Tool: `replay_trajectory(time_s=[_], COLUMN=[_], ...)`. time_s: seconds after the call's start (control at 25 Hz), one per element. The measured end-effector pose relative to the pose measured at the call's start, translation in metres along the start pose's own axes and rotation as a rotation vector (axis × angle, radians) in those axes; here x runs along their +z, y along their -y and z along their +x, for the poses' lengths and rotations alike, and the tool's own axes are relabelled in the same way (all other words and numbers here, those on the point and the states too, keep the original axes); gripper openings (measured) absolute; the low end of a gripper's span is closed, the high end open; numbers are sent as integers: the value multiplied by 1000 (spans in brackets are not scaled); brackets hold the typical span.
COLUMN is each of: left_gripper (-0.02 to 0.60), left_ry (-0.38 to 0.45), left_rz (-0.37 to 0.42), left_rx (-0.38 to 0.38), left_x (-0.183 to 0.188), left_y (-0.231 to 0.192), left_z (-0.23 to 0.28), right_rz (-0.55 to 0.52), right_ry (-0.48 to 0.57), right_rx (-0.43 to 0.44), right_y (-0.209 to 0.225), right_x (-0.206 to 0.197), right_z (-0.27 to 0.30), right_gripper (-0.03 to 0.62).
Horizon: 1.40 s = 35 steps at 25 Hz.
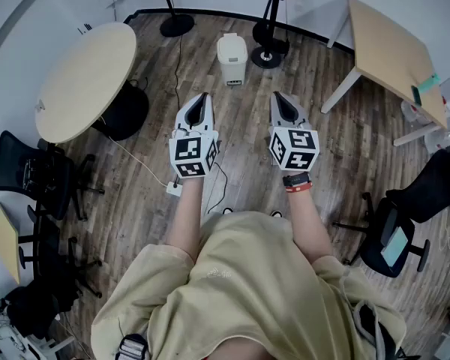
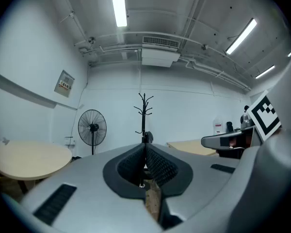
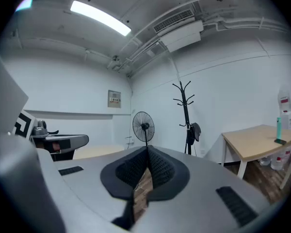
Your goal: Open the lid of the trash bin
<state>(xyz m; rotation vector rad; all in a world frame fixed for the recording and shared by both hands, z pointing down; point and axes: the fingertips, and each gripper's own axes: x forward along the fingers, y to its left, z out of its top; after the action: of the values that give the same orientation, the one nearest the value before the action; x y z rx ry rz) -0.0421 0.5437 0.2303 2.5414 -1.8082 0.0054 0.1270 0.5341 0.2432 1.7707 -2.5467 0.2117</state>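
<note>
The wooden floor (image 1: 345, 156) is open in the middle, with the furniture pushed to the edges: a round counter (image 1: 86, 81) on the left and a rectangular counter (image 1: 394, 51) on the far right. That leaves a clear path straight ahead to the white trash bin (image 1: 232, 57). It stands on the floor at the far side, between a fan's base (image 1: 177, 25) and a coat stand's base (image 1: 268, 51), with its lid down. The person faces it squarely with both arms out. The left gripper (image 1: 201, 103) and right gripper (image 1: 280, 103) are side by side and well short of the bin, one to each side of its line. Both point level into the room, not down at the lid. Each is clenched on nothing, pads pressed together, which looks like a carrying posture for the approach, not a reach.
</note>
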Motion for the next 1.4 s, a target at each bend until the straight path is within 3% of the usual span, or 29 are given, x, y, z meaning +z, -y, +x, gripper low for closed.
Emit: replay_trajectory(time_s=[0.48, 0.72, 1.0, 1.4], left_gripper=[25, 25, 25, 25], left_ry=[-8, -15, -25, -29], left_rz=[-37, -62, -53, -42], left_rx=[-64, -80, -86, -71], left_x=[-23, -29, -44, -41], left_y=[-55, -61, -80, -107], left_z=[-19, -1, 59, 209], right_rz=[20, 17, 52, 72], right_ry=[-8, -30, -43, -53], right_rx=[-19, -5, 22, 72], right_y=[-71, -74, -51, 14], right_x=[-26, -33, -42, -22], right_z=[29, 50, 119, 249], right_gripper=[15, 15, 15, 15])
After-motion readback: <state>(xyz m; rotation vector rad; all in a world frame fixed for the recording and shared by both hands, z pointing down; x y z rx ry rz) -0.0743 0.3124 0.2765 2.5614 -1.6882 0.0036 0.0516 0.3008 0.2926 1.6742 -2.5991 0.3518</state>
